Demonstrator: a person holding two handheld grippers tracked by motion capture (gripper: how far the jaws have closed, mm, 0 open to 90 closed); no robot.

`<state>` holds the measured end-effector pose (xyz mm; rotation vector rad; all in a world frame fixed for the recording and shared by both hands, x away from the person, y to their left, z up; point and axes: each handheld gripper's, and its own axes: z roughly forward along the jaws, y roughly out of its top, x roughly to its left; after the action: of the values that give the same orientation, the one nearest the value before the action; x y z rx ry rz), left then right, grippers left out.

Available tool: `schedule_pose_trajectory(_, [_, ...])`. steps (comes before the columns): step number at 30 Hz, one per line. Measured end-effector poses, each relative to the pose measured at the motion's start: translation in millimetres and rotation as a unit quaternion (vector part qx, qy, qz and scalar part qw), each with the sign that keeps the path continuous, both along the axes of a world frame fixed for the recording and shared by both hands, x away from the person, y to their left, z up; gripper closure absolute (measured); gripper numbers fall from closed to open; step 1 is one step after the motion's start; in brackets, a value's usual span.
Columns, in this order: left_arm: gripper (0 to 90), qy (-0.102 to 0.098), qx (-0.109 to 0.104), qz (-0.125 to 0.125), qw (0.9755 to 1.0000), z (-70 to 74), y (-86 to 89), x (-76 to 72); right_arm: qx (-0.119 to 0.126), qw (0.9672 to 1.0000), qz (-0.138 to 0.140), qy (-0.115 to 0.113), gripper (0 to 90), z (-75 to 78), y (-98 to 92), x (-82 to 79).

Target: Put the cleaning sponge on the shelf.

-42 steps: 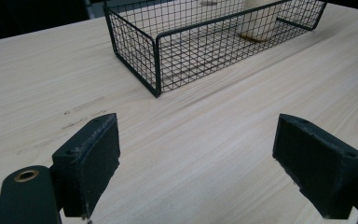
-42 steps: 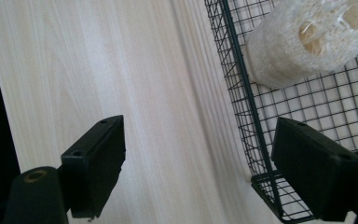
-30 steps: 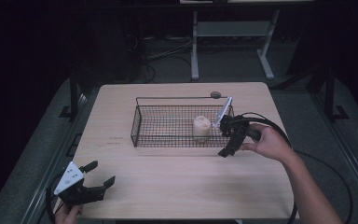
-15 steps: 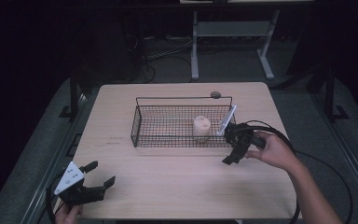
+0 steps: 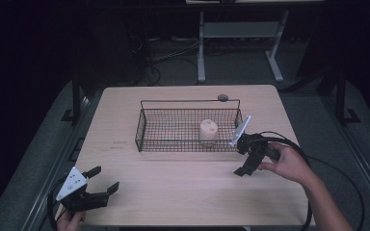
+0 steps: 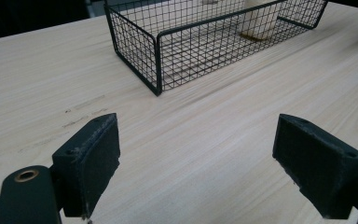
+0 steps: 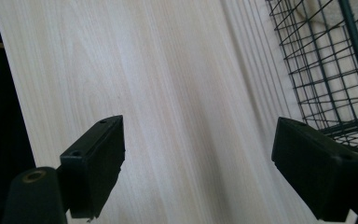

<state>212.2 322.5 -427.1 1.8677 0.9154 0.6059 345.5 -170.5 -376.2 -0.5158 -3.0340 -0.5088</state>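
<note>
High view lays out my counter (image 5: pixel 173 192) first: broad pale wood, with the wire basket (image 5: pixel 144 130) well ahead of my left fingers and just beside my right ones. My right gripper (image 5: pixel 248 161) hangs off the basket's near right corner, tilted down toward the wood; my left gripper (image 5: pixel 99 185) rests at the near left corner of the counter, well apart from everything. Inside the basket, toward its right end, the small cream cylinder (image 5: pixel 208 131) stands upright, beyond my right fingers and across the wire wall.

I judge the placing done: the cylinder sits in the basket and both pairs of fingers are spread wide and empty. What is left, if anything, is to settle my hands.

Left gripper view shows my fingers (image 6: pixel 93 158) apart over bare wood, with the basket's corner (image 6: pixel 156 60) ahead. Right gripper view adds what the overhead cannot: my fingers (image 7: pixel 98 158) gaping above the grain, the mesh (image 7: pixel 335 70) just off the right one.
</note>
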Motion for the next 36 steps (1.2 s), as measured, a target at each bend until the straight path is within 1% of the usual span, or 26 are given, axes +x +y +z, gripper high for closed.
schedule_pose_trajectory(4, [14.1,0.001,0.001,0.0,1.0,-0.2,-0.3,-0.1,0.006,1.0,0.002,-0.004,16.6,-2.5,-3.5,-5.1])
schedule_pose_trajectory(10, [14.1,0.001,0.001,0.001,1.0,0.1,0.0,-0.2,0.007,1.0,-0.004,0.0,16.6,-7.1,-9.2,-9.8])
schedule_pose_trajectory(19, [14.1,0.002,0.003,0.0,1.0,-0.3,-0.6,-0.1,0.008,0.9999,-0.01,-0.001,16.6,-12.8,-17.4,-16.7])
schedule_pose_trajectory(27, [14.1,0.001,0.002,0.001,1.0,-0.4,-0.3,-0.3,0.013,0.9998,-0.014,-0.002,16.6,-17.3,-23.3,-22.2])
schedule_pose_trajectory(36, [14.1,0.004,0.002,0.001,1.0,-1.0,-0.3,0.0,0.021,0.9996,-0.021,0.0,16.5,-26.2,-31.3,-28.9])
